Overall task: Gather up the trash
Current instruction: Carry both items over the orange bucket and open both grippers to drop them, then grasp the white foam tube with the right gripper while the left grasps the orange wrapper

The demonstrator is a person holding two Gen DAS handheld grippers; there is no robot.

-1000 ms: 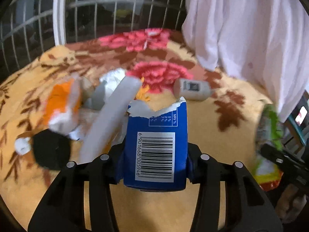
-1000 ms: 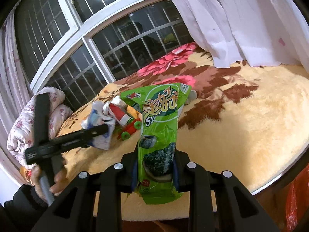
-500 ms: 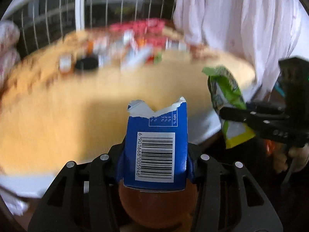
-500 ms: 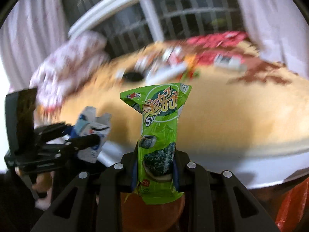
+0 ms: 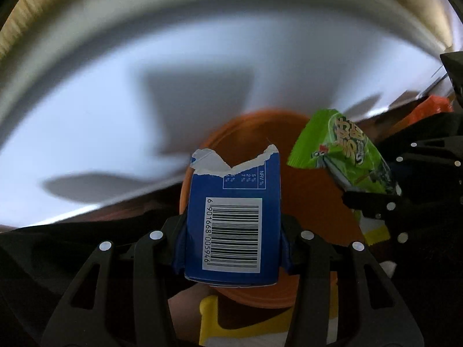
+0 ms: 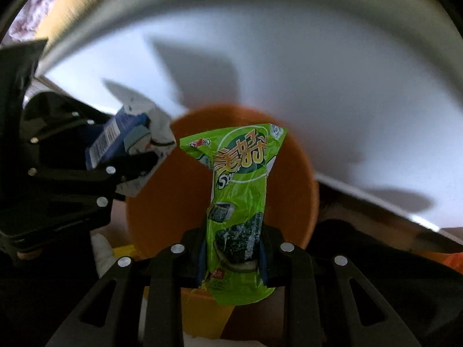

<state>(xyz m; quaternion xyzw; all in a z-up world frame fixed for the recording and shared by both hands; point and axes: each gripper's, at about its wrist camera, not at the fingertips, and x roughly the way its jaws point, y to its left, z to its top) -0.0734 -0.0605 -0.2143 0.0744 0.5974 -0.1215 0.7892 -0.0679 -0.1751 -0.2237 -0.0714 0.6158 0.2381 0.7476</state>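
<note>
My left gripper (image 5: 233,238) is shut on a torn blue carton (image 5: 233,219) with a barcode, held upright between its pads. My right gripper (image 6: 233,256) is shut on a crumpled green snack wrapper (image 6: 238,202). Both point steeply down over the round mouth of an orange bin (image 6: 170,202), seen in the left wrist view as an orange bin (image 5: 315,208) behind the carton. In the left wrist view the green wrapper (image 5: 344,156) and the right gripper show at the right. The right wrist view shows the blue carton (image 6: 124,136) at the left.
A white curved ledge (image 5: 115,86) edged with the yellow furry blanket (image 5: 29,3) fills the top of both views, blurred. Something yellow (image 5: 220,326) lies below the bin. A scrap of orange plastic (image 6: 454,260) shows at the right edge.
Both grippers swung off the blanket-covered sill and dropped down, tilting to point into the orange bin. Each kept its hold; the scattered litter on the blanket has left view.
</note>
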